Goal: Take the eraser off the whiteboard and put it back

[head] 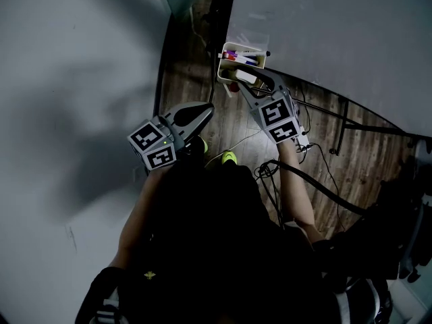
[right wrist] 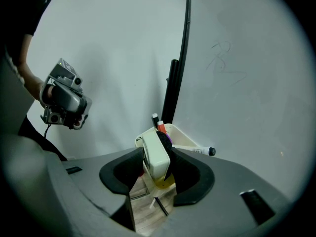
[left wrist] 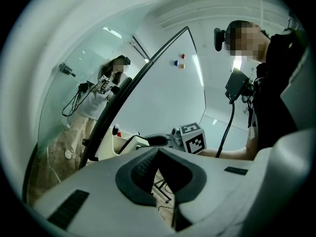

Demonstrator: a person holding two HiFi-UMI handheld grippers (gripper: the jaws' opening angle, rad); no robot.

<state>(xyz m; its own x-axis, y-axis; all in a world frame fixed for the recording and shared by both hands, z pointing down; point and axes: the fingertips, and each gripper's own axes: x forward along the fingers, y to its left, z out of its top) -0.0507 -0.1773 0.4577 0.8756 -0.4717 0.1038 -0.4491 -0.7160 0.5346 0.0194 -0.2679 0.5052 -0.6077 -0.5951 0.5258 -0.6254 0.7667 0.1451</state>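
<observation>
At the whiteboard's [head: 324,32] lower edge, the right gripper [head: 253,81] has its pads clamped on the eraser [right wrist: 155,154], which stands on edge at the near end of the cream tray [head: 223,71] of markers [head: 239,58], apart from the board face; the left gripper [head: 202,111] sits well apart to the left, jaws closed together, nothing between them.

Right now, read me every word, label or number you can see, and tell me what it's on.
Nothing can be read out.
Marker pen: barrel print, too small to read.
Whiteboard: faint scribble, not legible.
Marker cubes: square code patterns only, no words.
</observation>
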